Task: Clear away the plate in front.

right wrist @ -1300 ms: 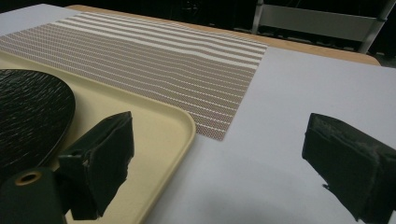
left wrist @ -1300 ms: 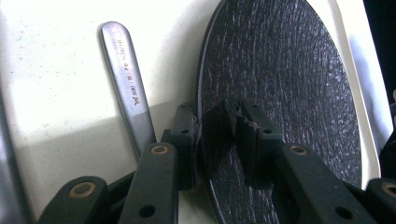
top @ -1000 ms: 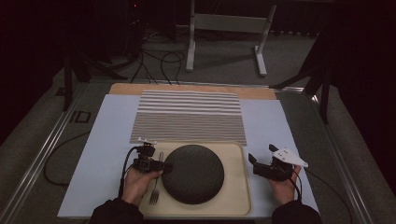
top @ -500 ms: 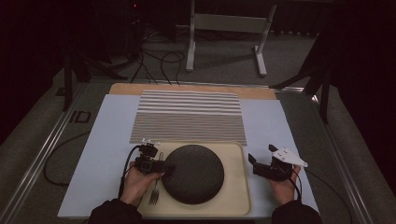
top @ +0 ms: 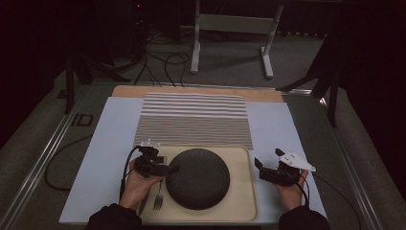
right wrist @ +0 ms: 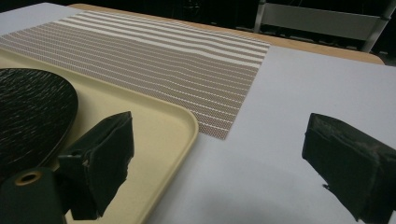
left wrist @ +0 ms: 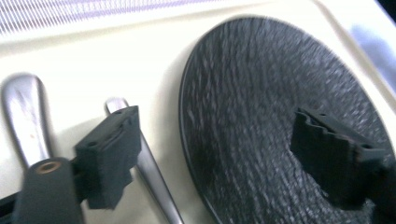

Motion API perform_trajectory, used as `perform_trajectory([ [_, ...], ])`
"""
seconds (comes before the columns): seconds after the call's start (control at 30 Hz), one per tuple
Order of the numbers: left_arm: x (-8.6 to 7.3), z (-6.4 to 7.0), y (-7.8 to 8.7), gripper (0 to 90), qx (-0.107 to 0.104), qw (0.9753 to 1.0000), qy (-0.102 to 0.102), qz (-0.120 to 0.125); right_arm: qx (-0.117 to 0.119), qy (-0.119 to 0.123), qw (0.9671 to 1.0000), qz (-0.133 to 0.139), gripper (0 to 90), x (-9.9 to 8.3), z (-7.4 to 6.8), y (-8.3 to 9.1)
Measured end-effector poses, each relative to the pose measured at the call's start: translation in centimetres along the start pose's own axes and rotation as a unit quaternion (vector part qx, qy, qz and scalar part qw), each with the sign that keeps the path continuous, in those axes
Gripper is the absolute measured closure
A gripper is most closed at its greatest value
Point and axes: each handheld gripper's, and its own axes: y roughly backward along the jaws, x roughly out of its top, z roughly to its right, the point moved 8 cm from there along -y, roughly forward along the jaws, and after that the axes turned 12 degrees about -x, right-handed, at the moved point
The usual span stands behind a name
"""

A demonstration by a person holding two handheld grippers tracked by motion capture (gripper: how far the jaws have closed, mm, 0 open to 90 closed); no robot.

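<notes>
While the right gripper [top: 259, 167] is held spread beside the tray [top: 249, 191], the left gripper [left wrist: 224, 154] is spread, apparently to straddle the black plate's [left wrist: 280, 121] rim.

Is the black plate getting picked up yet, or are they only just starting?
Only starting, it seems. Nothing looks done: the black plate lies flat on the cream tray, with a fork beside it. In hand: the left gripper is at the plate's left edge, jaws open around the rim, not closed. The right gripper waits open off the tray. Gripping and lifting remain.
</notes>
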Motion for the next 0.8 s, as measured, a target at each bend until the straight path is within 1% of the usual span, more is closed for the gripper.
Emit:
perform_trajectory([
  [0.03,0.6,0.3,0.9,12.3,0.000,0.9995,-0.020,0.026,0.004,-0.001,1.0000,-0.001,9.1,0.0,-0.1,0.2],
  [0.07,0.9,0.3,1.3,11.8,0.004,0.9989,-0.029,0.038,0.006,-0.001,1.0000,0.000,9.1,0.1,-0.2,0.2],
  [0.13,1.4,0.4,2.1,9.3,0.006,0.9974,-0.042,0.057,0.005,0.002,1.0000,0.000,9.1,0.1,-0.3,0.2],
  [0.17,1.4,0.4,2.1,8.9,0.006,0.9974,-0.042,0.057,0.005,0.002,1.0000,0.000,9.1,0.1,-0.3,0.2],
  [0.2,1.8,0.4,3.0,8.0,0.013,0.9954,-0.055,0.077,0.008,0.003,1.0000,0.001,9.2,0.1,-0.4,0.3],
  [0.23,2.0,0.4,3.4,6.7,0.017,0.9943,-0.061,0.086,0.009,0.004,0.9999,0.001,9.2,0.1,-0.5,0.4],
  [0.3,2.4,0.2,4.3,4.0,0.024,0.9919,-0.073,0.101,0.013,0.006,0.9999,0.002,9.1,0.2,-0.7,0.5],
  [0.37,2.6,0.1,5.1,2.0,0.026,0.9899,-0.079,0.114,0.015,0.009,0.9998,0.004,9.1,0.3,-0.8,0.6],
  [0.43,2.7,-0.2,5.8,0.8,0.034,0.9878,-0.086,0.125,0.017,0.009,0.9998,0.004,9.1,0.3,-0.9,0.7],
  [0.5,2.8,-0.5,6.5,0.1,0.046,0.9853,-0.092,0.136,0.020,0.010,0.9997,0.006,9.1,0.3,-1.1,0.7],
  [0.63,2.7,-1.2,7.7,0.0,0.061,0.9799,-0.106,0.157,0.027,0.012,0.9995,0.008,9.1,0.4,-1.3,0.9],
  [0.73,2.4,-1.6,8.5,0.0,0.061,0.9758,-0.121,0.171,0.034,0.013,0.9993,0.012,9.1,0.4,-1.6,1.2],
  [0.8,2.2,-2.0,9.1,0.0,0.066,0.9730,-0.126,0.182,0.039,0.016,0.9990,0.014,9.1,0.4,-1.7,1.5],
])
